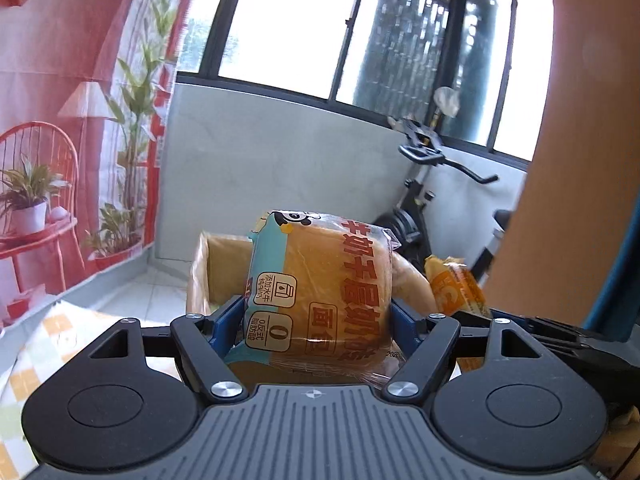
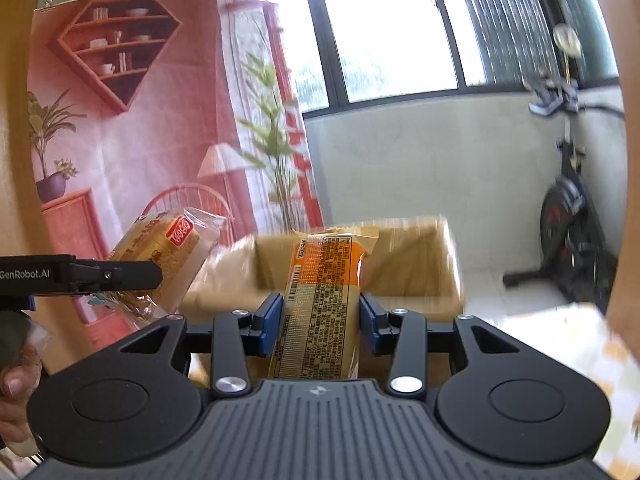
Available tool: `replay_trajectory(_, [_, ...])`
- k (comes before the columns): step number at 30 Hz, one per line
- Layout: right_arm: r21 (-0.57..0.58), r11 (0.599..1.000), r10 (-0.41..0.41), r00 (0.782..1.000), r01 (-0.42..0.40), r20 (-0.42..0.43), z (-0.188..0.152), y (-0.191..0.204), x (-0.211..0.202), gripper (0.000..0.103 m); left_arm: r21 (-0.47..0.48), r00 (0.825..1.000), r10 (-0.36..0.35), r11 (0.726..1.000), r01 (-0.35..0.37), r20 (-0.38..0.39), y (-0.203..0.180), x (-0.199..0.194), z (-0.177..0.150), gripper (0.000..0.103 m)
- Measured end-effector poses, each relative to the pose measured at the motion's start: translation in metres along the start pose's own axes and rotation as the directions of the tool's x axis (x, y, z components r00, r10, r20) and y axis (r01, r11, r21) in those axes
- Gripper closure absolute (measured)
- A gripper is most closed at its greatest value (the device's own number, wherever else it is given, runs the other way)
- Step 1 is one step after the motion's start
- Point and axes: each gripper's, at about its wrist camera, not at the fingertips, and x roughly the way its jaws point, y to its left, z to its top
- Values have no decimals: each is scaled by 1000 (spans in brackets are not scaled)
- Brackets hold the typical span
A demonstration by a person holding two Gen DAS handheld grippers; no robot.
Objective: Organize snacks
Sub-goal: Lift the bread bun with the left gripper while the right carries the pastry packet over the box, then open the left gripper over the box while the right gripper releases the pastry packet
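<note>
My left gripper (image 1: 318,312) is shut on a wrapped bread pack (image 1: 320,284) with a panda and red letters, held in the air before an open cardboard box (image 1: 218,264). My right gripper (image 2: 320,320) is shut on a long orange snack pack (image 2: 320,304), label side up, held above the same cardboard box (image 2: 408,264). In the right wrist view the left gripper (image 2: 156,272) and its bread pack (image 2: 168,248) show at the left. In the left wrist view the orange pack (image 1: 456,288) shows at the right.
A checked cloth (image 1: 36,344) covers the table at lower left. A red printed backdrop (image 2: 140,120) hangs at the left. An exercise bike (image 2: 572,216) stands by the white wall under the windows. A brown wooden panel (image 1: 576,140) rises at the right.
</note>
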Motion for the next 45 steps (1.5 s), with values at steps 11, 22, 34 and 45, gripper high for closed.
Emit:
replay_trajectory(11, [-64,995,-77,997,77,15,31,-20,99,60,-13,997,35,999,-36,-69,23,76,27,25])
replay_trajectory(22, [-16,995,-97,990,96,-98,10,-44,145,59,38,985,96,995,-92,-146,37,98,15,25])
replay_trajectory(34, [-24,994,-109,989,107,-102,3,-34,126,45,91,985,111,991,-99,-129,31,70,22,24])
replay_trajectory(45, [-35,996,-88,993,86,-76,-7,-10,81,45,103,990,95,991,-85,-100,32,17,14,24])
